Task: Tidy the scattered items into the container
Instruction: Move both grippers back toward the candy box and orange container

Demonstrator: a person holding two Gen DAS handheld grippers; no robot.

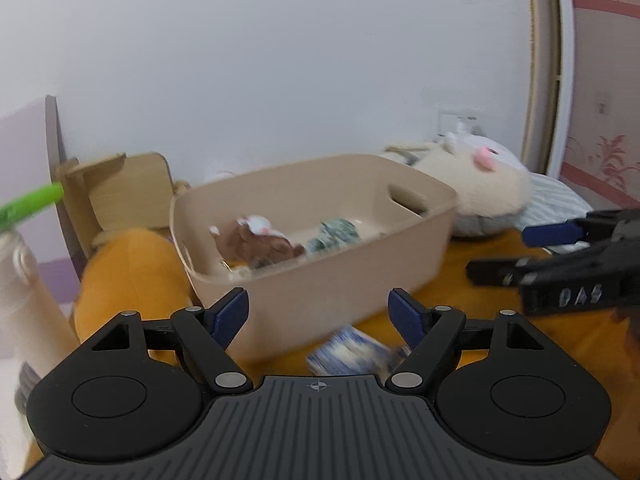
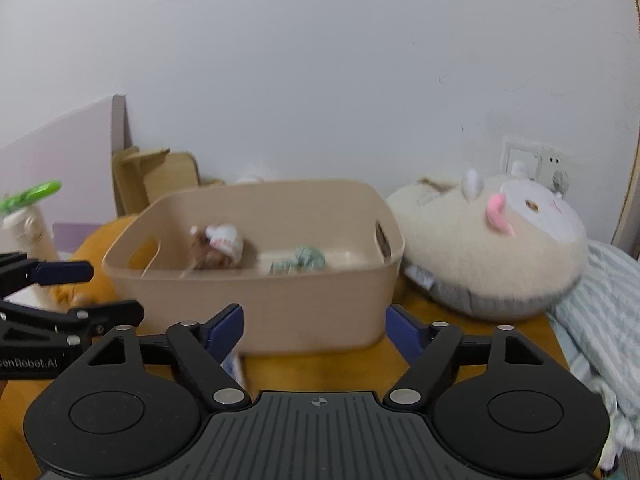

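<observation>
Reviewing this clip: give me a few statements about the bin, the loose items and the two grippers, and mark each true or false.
1. The beige bin is empty. False: a small brown plush toy and a green-patterned bundle lie inside.
2. The left gripper stands open with nothing between its fingers. True.
3. The right gripper is clamped on the bin's rim. False: its jaws are open and hold nothing.
4. A blue-and-white packet lies on the table outside the bin, in front of it. True.
5. The big cream plush sits inside the bin. False: it rests beside the bin, on the right in the right wrist view.
</observation>
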